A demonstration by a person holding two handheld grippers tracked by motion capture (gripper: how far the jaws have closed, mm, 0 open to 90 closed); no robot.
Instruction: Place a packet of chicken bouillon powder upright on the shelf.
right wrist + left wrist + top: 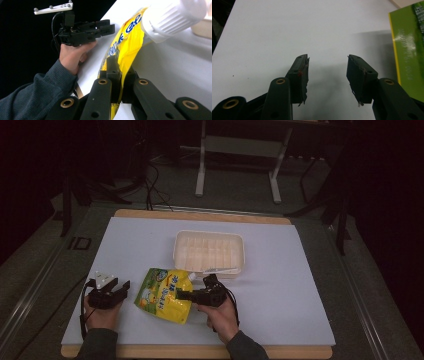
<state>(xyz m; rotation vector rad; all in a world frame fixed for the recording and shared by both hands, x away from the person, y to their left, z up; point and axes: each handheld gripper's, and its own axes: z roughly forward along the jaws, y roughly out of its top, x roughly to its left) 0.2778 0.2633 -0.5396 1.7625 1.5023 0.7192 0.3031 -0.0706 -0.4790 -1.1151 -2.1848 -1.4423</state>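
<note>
Here, right claw (120, 82) on pouch (162, 296) edge.

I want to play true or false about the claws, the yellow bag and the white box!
1. The right claw is pinching the yellow pouch. True.
2. The left claw is holding the pouch too. False: its jaws stand open with nothing between them, beside the pouch.
3. The pouch has a white screw cap. True.
4. The pouch lies inside the white tray. False: it is on the white table cover, in front of the tray.
5. The table cover is red. False: it is white.
</note>
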